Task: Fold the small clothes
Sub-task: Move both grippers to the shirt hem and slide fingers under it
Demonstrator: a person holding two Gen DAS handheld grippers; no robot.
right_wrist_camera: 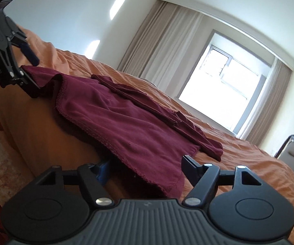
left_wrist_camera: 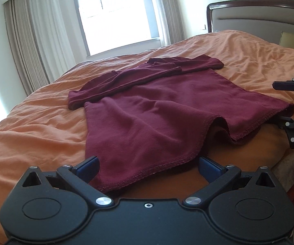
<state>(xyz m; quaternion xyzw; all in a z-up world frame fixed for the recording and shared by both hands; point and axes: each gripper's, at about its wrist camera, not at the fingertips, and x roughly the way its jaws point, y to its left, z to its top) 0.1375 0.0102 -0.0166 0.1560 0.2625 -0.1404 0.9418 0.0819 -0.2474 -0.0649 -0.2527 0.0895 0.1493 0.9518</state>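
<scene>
Maroon long-sleeve shirt (left_wrist_camera: 153,110) lies flat on orange bed cover (left_wrist_camera: 34,126), hem toward both grippers, collar end toward window (left_wrist_camera: 114,16). Left gripper (left_wrist_camera: 147,169) and right gripper (right_wrist_camera: 147,169) spread wide, each straddling 1 hem corner.

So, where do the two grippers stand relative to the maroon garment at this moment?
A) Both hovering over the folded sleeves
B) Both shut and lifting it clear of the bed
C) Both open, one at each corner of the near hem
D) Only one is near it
C: the left gripper and the right gripper each straddle a hem corner of the maroon garment with jaws apart, the cloth lying on the orange bedspread.
</scene>
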